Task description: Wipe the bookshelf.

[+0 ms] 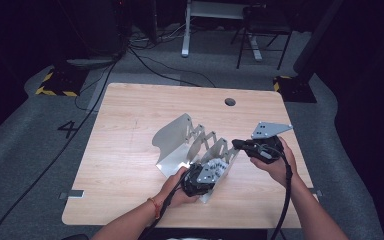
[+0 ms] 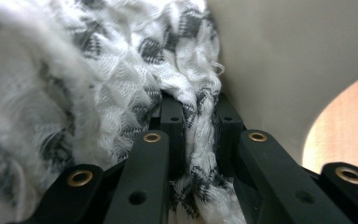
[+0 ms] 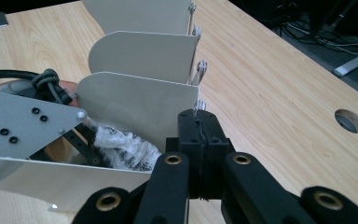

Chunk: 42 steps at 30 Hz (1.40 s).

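White-and-grey checked woven cloth, centre frame: soft, light, limp; best pinched at a bunched fold. Left gripper clamped on cloth; right gripper closed empty beside grey metal accordion rack.

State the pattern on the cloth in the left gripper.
White cloth with a dark grey check; clearest in the left gripper view.

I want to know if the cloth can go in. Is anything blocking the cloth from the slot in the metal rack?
Nothing visible blocks it. The left gripper holds the cloth already down between two plates of the metal rack. The right gripper pinches the rack's edge.
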{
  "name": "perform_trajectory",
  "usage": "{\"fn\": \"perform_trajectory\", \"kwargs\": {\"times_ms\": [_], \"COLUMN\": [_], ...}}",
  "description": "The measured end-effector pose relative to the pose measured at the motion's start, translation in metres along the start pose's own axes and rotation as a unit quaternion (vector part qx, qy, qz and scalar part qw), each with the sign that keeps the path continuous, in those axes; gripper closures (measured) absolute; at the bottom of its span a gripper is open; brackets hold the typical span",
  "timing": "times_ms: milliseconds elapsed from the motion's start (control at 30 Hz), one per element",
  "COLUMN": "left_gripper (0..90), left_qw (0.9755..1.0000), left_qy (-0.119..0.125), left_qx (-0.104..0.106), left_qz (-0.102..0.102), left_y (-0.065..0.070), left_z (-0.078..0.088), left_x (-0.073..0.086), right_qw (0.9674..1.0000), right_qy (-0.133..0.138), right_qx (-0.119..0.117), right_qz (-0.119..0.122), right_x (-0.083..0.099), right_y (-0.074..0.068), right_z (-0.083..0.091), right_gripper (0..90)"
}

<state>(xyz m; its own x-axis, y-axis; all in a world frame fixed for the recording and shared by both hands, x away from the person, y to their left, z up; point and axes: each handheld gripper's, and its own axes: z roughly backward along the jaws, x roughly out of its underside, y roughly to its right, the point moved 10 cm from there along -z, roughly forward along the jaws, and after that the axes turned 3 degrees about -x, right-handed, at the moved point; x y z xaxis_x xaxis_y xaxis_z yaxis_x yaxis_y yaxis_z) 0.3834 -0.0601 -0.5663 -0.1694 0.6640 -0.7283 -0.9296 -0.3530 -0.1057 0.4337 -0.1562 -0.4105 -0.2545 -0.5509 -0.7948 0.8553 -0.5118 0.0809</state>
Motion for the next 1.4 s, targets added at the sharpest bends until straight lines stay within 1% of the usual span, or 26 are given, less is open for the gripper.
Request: {"fn": "perform_trajectory", "kwargs": {"times_ms": [33,67,167,200,267,300,367,500,567,600,667,700,733,767,800,833,867,967,1000,1033,1067,1133,1167,1233,1333,1400], "left_gripper": [79.3,79.4,79.6,79.7,79.7,79.8,79.8,79.9,79.9,79.8,79.9,79.8,79.8,79.8,79.8,79.8,79.8,79.8,79.8,79.8,79.8,79.8,79.8,79.8,79.8,79.8], "left_qw": [1.0,0.9999,0.9997,0.9997,0.9995,0.9995,0.9994,0.9991,0.999,0.999,0.9991,0.9992,0.9994,0.9994,0.9993,0.9987,0.9981,0.9954,0.9939,0.9929,0.9917,0.989,0.9882,0.988,0.99,0.9909], "left_qy": [0.0,0.0,0.004,0.003,0.003,0.001,-0.001,-0.009,-0.011,-0.011,-0.005,0.002,0.01,0.023,0.03,0.046,0.06,0.093,0.106,0.113,0.121,0.142,0.146,0.146,0.135,0.128], "left_qx": [-0.004,-0.011,-0.01,-0.013,-0.017,-0.021,-0.025,-0.035,-0.037,-0.04,-0.038,-0.035,-0.03,-0.024,-0.021,-0.019,-0.016,-0.023,-0.028,-0.033,-0.039,-0.037,-0.041,-0.042,-0.034,-0.031], "left_qz": [0.003,0.002,0.024,0.021,0.024,0.021,0.024,0.021,0.022,0.018,0.019,0.017,0.011,0.011,0.008,0.006,0.005,-0.005,-0.009,-0.012,-0.019,-0.02,-0.022,-0.026,-0.022,-0.024], "left_y": [-0.004,-0.007,-0.019,-0.022,-0.026,-0.028,-0.033,-0.045,-0.049,-0.051,-0.051,-0.049,-0.047,-0.044,-0.044,-0.043,-0.042,-0.042,-0.042,-0.042,-0.042,-0.041,-0.041,-0.041,-0.039,-0.037], "left_z": [0.0,0.0,0.001,0.0,-0.001,-0.002,-0.003,-0.006,-0.007,-0.006,-0.003,0.0,0.005,0.01,0.015,0.024,0.032,0.055,0.064,0.07,0.076,0.085,0.086,0.083,0.069,0.06], "left_x": [0.001,0.002,0.005,0.005,0.005,0.005,0.004,0.003,0.002,0.002,0.0,-0.001,-0.004,-0.008,-0.01,-0.016,-0.021,-0.038,-0.047,-0.053,-0.06,-0.074,-0.079,-0.083,-0.08,-0.076], "right_qw": [1.0,1.0,0.9999,0.9999,0.9999,0.9999,0.9999,0.9996,0.9994,0.9993,0.999,0.9989,0.9989,0.9989,0.9988,0.9988,0.9989,0.9988,0.9988,0.9988,0.9988,0.9987,0.9987,0.9986,0.9985,0.9985], "right_qy": [0.0,0.0,0.002,0.002,0.002,0.001,-0.001,-0.002,-0.004,-0.004,-0.007,-0.009,-0.011,-0.011,-0.011,-0.011,-0.01,-0.007,-0.007,-0.006,-0.006,-0.007,-0.008,-0.008,-0.002,0.001], "right_qx": [0.004,0.007,0.01,0.011,0.012,0.013,0.017,0.026,0.032,0.034,0.04,0.042,0.044,0.044,0.044,0.045,0.042,0.043,0.043,0.042,0.044,0.044,0.045,0.046,0.043,0.043], "right_qz": [0.001,0.002,-0.002,-0.003,-0.002,-0.002,-0.001,-0.007,-0.011,-0.013,-0.017,-0.015,-0.014,-0.014,-0.015,-0.016,-0.018,-0.023,-0.024,-0.024,-0.023,-0.025,-0.025,-0.026,-0.033,-0.035], "right_x": [0.0,-0.001,-0.001,-0.001,-0.002,-0.002,-0.002,-0.003,-0.003,-0.004,-0.004,-0.005,-0.005,-0.005,-0.005,-0.005,-0.005,-0.004,-0.004,-0.005,-0.005,-0.005,-0.006,-0.006,-0.006,-0.005], "right_y": [0.0,0.001,0.001,0.002,0.002,0.002,0.003,0.004,0.006,0.006,0.008,0.008,0.008,0.008,0.008,0.009,0.009,0.009,0.01,0.01,0.01,0.011,0.012,0.013,0.013,0.013], "right_z": [0.0,-0.001,-0.002,-0.002,-0.002,-0.002,-0.002,-0.004,-0.005,-0.005,-0.006,-0.006,-0.006,-0.006,-0.006,-0.006,-0.006,-0.006,-0.006,-0.006,-0.007,-0.007,-0.008,-0.008,-0.008,-0.008], "right_gripper": [90.0,90.0,90.0,90.0,90.0,90.0,89.9,89.7,89.6,89.5,89.5,89.6,89.5,89.5,89.5,89.5,89.5,89.6,89.6,89.6,89.7,89.9,90.0,90.0,90.0,90.0]}}
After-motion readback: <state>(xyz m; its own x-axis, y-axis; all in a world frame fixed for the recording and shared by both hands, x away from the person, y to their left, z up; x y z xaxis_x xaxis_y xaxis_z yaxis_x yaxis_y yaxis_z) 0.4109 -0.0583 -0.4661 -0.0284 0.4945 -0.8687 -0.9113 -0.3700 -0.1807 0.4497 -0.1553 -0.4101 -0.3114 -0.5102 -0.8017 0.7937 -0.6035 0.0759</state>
